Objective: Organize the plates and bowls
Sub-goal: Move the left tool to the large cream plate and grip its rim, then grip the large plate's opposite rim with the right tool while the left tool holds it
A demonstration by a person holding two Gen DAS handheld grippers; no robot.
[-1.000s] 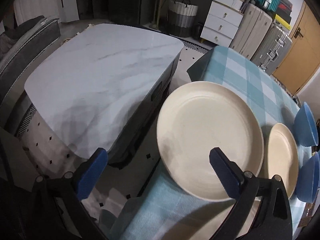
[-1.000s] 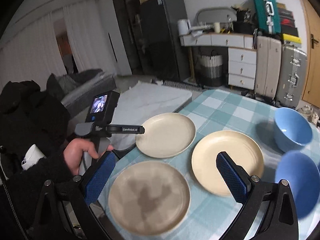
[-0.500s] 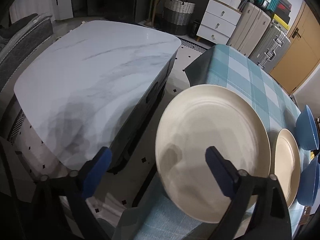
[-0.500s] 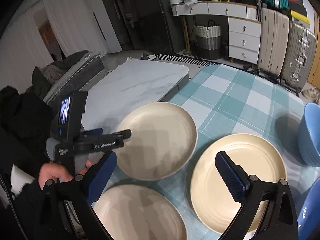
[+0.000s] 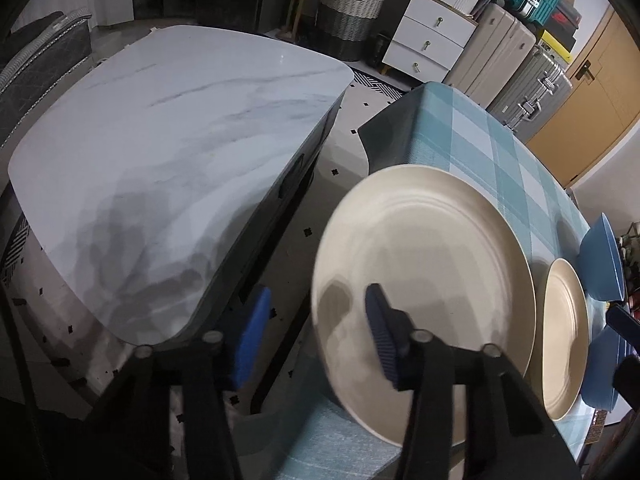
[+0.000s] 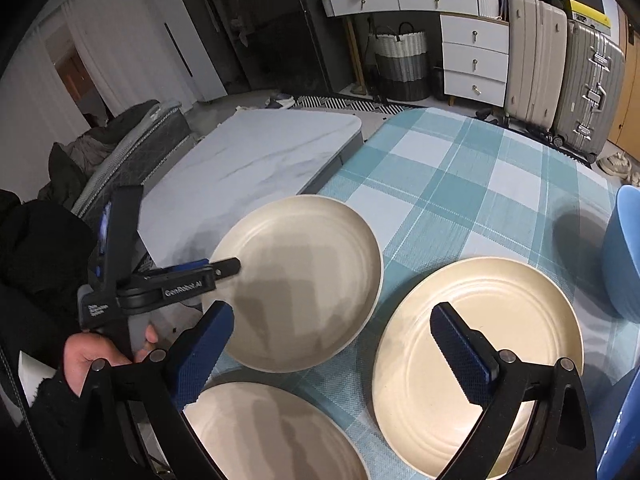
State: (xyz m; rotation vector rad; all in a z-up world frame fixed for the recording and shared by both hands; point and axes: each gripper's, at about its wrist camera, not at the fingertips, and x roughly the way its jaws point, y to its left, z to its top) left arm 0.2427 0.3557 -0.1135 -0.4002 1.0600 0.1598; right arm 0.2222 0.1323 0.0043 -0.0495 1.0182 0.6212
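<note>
Three cream plates lie on the checked tablecloth (image 6: pixel 460 184): one at the left edge (image 6: pixel 300 280), one to the right (image 6: pixel 480 360), one nearest me (image 6: pixel 272 432). Two blue bowls (image 6: pixel 624 256) (image 6: pixel 628 440) stand at the right. My left gripper (image 5: pixel 316 332) straddles the rim of the left plate (image 5: pixel 424 280). Its jaws are closing, one finger (image 5: pixel 380 332) over the plate and the other (image 5: pixel 252 336) outside the rim with a gap still showing. From the right wrist, the left gripper (image 6: pixel 216 270) reaches that rim. My right gripper (image 6: pixel 332 352) hovers open above the plates, holding nothing.
A low marble-top table (image 5: pixel 160 160) stands close beside the dining table's left edge, with patterned floor between. A person's hand (image 6: pixel 100 356) holds the left gripper. White drawers (image 6: pixel 472 64), a woven basket (image 6: pixel 400 64) and suitcases (image 6: pixel 560 80) line the far wall.
The left jaws have narrowed from wide open to straddle the left plate's rim, and that gripper came closer to it. The right gripper came down and forward over the plates.
</note>
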